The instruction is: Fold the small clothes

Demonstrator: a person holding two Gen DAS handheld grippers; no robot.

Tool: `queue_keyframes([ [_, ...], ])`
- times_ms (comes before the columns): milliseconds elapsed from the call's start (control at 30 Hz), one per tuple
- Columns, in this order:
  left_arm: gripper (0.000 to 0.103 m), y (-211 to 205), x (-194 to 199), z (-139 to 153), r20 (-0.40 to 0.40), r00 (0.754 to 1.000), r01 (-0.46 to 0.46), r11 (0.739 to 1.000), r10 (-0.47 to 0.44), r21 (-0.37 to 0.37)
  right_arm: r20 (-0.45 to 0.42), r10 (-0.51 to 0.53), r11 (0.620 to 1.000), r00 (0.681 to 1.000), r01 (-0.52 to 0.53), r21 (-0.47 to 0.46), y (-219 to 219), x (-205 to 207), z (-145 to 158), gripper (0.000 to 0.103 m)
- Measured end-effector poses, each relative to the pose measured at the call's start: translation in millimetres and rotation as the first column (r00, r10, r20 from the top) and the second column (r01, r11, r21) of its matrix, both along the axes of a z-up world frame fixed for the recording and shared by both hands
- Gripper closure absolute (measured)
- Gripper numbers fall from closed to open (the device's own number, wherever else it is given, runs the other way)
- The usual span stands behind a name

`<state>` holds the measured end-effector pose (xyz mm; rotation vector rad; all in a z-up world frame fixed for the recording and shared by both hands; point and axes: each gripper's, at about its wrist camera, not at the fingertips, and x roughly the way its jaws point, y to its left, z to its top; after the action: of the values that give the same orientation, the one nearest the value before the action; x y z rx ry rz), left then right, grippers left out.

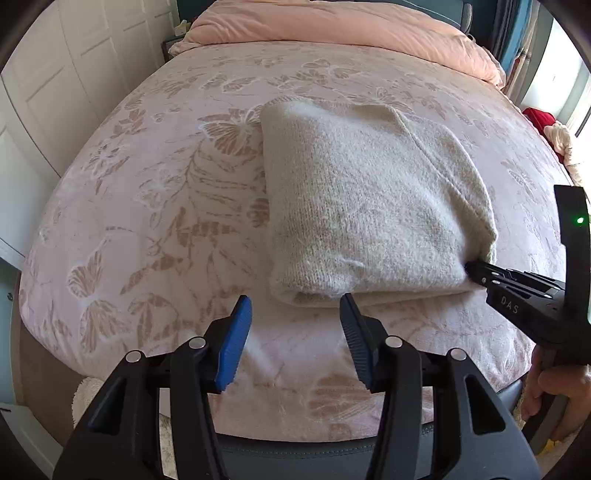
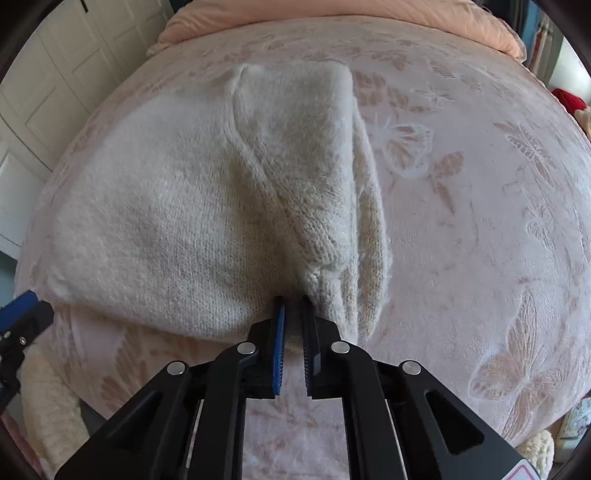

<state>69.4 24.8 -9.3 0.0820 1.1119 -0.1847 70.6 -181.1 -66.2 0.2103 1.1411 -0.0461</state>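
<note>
R gripper is narrow, pinching sweater corner; L gripper wide, holds nothing. Sweater folded, long axis toward pillow.

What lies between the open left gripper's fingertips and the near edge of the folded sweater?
Only bare butterfly-print bedspread. In the left wrist view the left gripper sits just short of the cream knit sweater, with nothing in between.

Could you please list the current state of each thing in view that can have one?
Cream sweater: folded, lying on the bed, near right corner pinched.
Left gripper: jaws open, empty, just short of the sweater's near edge.
Right gripper: jaws nearly closed on the sweater's corner.
Bed blanket: spread flat.
</note>
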Motion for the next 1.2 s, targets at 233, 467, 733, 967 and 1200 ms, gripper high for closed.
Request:
queue_keyframes([
  [233,0.048,-13,-20,12,0.051,0.999,0.010,1.000,-0.011,0.021,0.127,-0.081,0.997,0.989,0.081,0.007,3,-54,68,0.079],
  [467,0.030,-25,-46,26,0.119,0.993,-0.007,1.000,0.007,0.005,0.135,-0.137,0.987,0.981,0.146,-0.060,3,-92,66,0.057],
  [733,0.026,-16,-51,26,0.114,0.993,-0.031,0.999,0.028,0.022,0.119,-0.137,0.989,0.983,0.142,-0.039,-2,-96,59,0.057],
  [967,0.026,-12,-48,21,0.107,0.993,-0.050,0.998,0.045,0.037,0.095,-0.142,0.987,0.985,0.148,-0.060,5,-95,51,0.055],
  [1200,0.017,-24,-57,20,0.138,0.990,-0.035,0.997,0.025,0.073,0.151,-0.178,0.974,0.972,0.196,-0.114,7,-111,55,0.043],
])
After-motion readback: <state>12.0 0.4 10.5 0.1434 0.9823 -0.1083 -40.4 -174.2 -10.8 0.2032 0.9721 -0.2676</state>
